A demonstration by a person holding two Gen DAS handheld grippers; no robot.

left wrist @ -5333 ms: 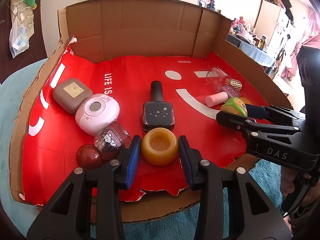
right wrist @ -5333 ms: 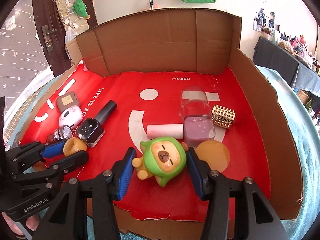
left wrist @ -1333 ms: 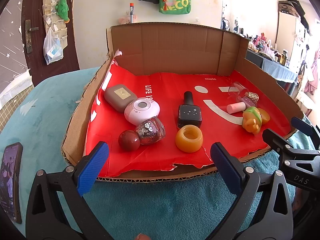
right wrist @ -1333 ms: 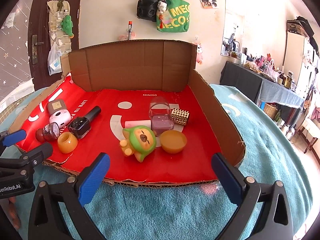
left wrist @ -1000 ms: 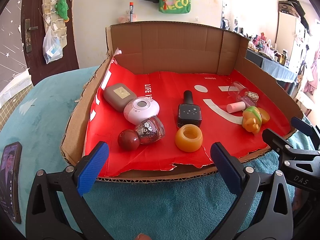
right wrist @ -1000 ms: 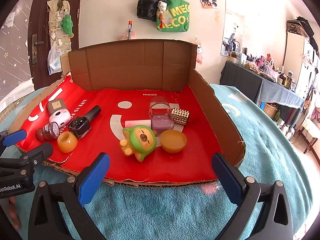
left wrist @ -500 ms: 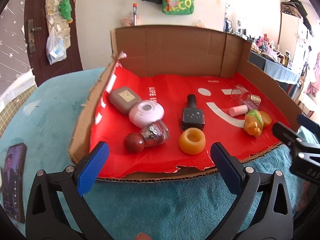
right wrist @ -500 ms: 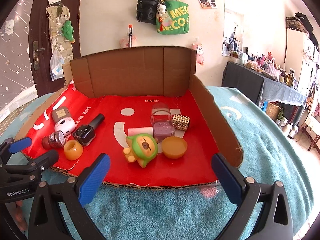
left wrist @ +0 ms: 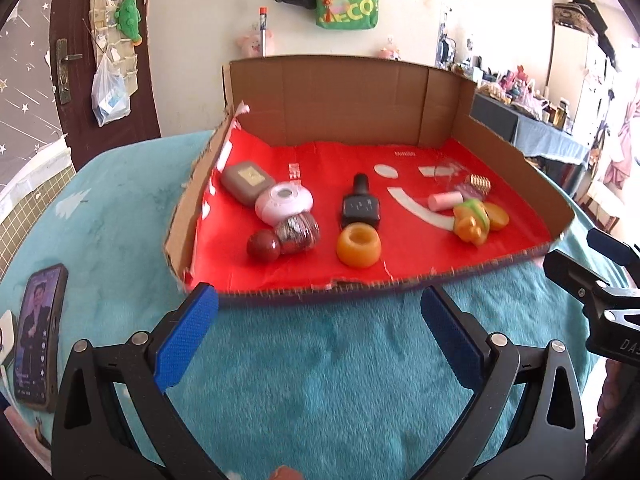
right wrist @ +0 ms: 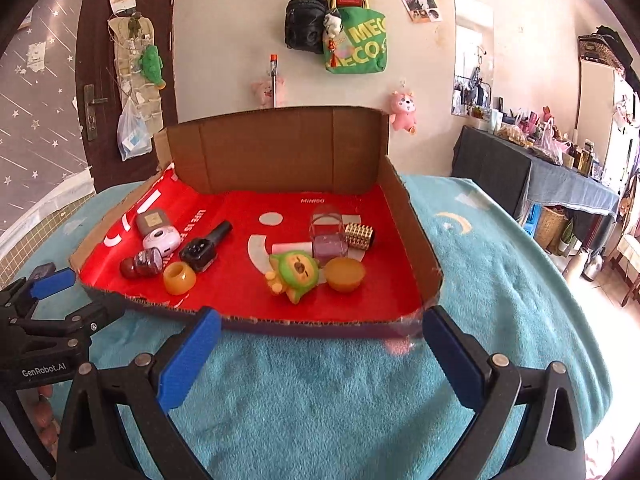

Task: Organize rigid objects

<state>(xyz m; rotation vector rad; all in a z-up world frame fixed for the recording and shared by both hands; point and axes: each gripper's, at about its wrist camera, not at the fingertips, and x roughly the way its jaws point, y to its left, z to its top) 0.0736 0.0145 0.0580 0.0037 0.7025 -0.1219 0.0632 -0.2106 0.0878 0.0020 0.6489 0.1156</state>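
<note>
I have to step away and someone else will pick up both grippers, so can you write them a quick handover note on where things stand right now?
Left hand-held gripper: open, empty, over the teal blanket in front of the cardboard tray.
Right hand-held gripper: open, empty, also short of the tray.
Left group in the tray: grey case, pink round case, glitter bottle, black bottle, amber ring.
Right group: green toy figure, amber bowl, pink tube, clear box, gold studded piece.
Done: everything sits inside the tray, in two clusters.
Left: possibly nothing, perhaps neatening.
</note>
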